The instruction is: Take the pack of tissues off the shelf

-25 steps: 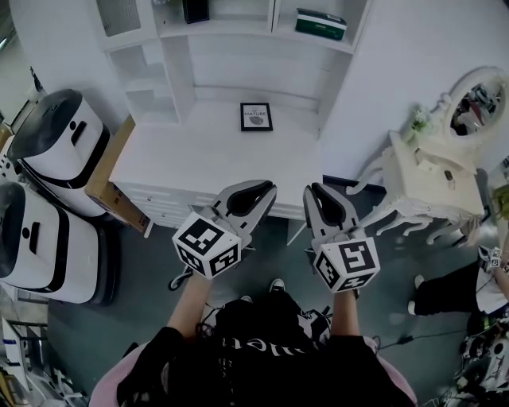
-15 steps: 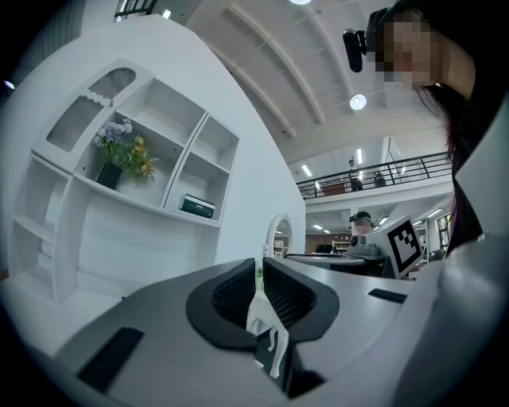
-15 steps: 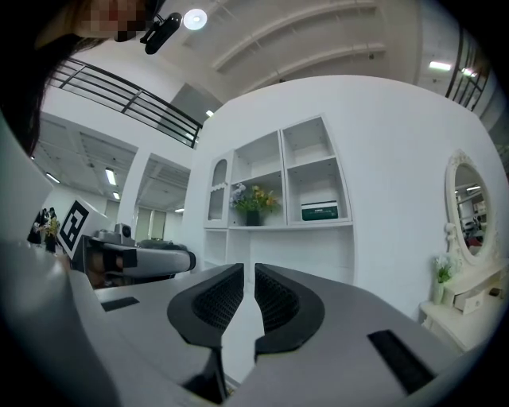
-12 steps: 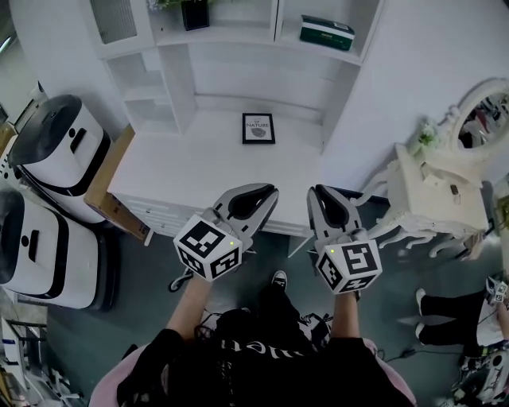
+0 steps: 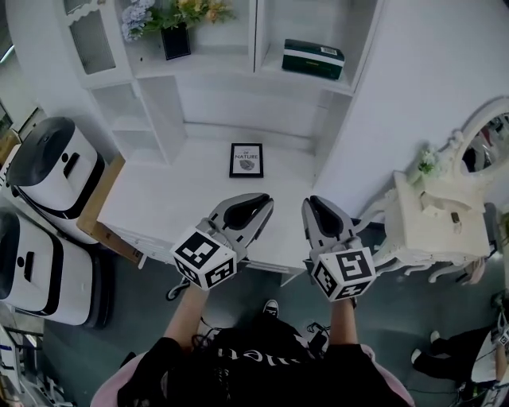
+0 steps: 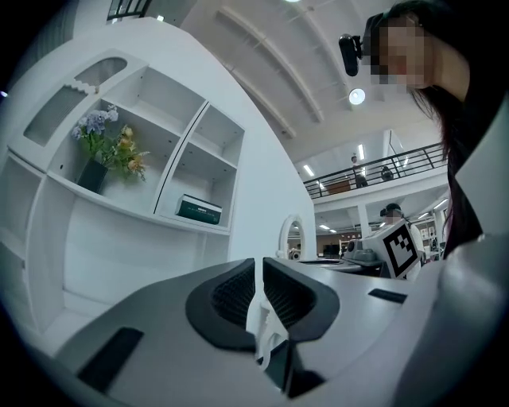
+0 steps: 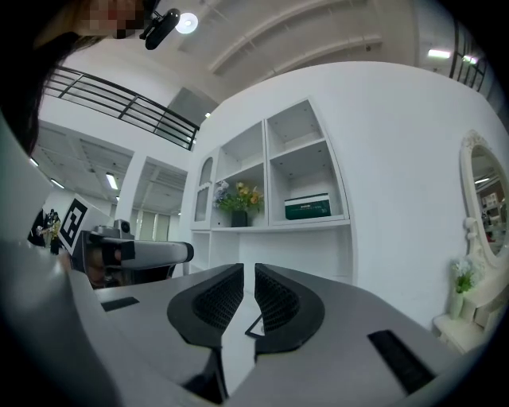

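Note:
The pack of tissues (image 5: 313,59) is a dark green box with a pale label, lying on the upper right shelf of the white shelf unit (image 5: 256,71). It also shows far off as the pack of tissues (image 6: 199,210) and the pack of tissues (image 7: 308,207). My left gripper (image 5: 259,204) is shut and empty, held over the desk's front edge. Beside it, my right gripper (image 5: 312,207) is also shut with nothing in it. Both are well below and short of the shelf. In their own views the left gripper (image 6: 258,274) and right gripper (image 7: 248,280) show closed jaws.
A vase of flowers (image 5: 173,24) stands on the upper left shelf. A framed picture (image 5: 246,160) lies on the white desk (image 5: 175,199). Two white machines (image 5: 48,167) stand at the left, a small white dressing table (image 5: 433,222) with a mirror at the right.
The view has tilted up and moved nearer the shelf unit, so the tissue pack and the flowers show lower in frame. Both grippers stay shut, side by side.

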